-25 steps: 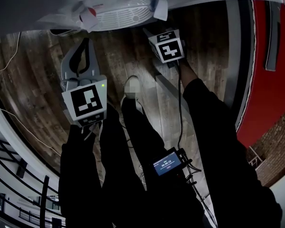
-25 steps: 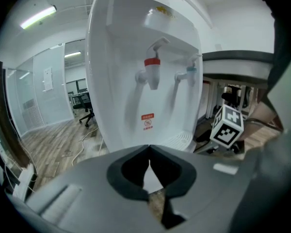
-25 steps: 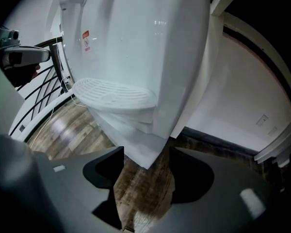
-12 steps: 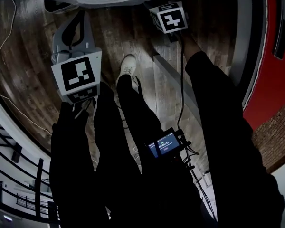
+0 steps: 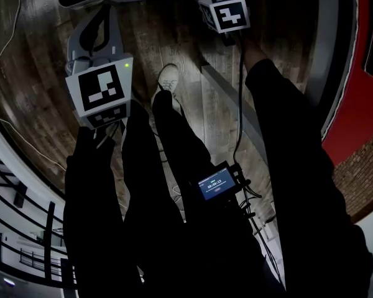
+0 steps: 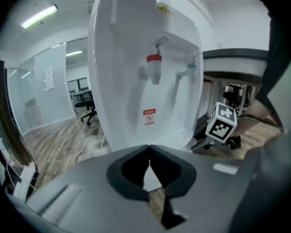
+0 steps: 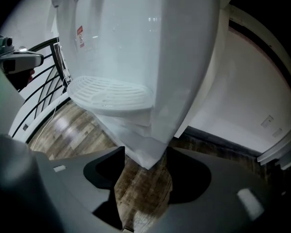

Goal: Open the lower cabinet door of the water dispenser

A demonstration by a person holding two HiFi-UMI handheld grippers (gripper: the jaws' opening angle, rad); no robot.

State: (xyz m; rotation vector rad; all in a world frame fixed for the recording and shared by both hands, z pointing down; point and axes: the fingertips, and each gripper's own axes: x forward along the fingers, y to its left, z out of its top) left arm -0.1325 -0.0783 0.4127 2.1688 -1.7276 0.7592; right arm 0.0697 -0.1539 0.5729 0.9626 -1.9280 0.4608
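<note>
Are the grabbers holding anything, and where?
Nothing is held. The left gripper is shut, empty; the right gripper is open at the water dispenser's bottom corner, not gripping.

L claw (image 6: 149,147): dispenser (image 6: 136,57) dead ahead; taps (image 6: 154,68) above claw line, drip tray (image 6: 183,132) ahead, low, slightly rt. Far left, behind dispenser: chair (image 6: 87,113). R claw (image 7: 145,154) further rt, beyond drip tray.

At R claw: dispenser's bottom corner shows between jaws, drip tray up-left, wall (image 7: 233,96) behind to rt, railing (image 7: 48,76) far left.

Under both: floor (image 5: 143,36). Between claws, back toward wearer: shoe (image 5: 168,81); screen (image 5: 216,184) further back. A cable (image 5: 239,104) runs from R claw back toward screen.
</note>
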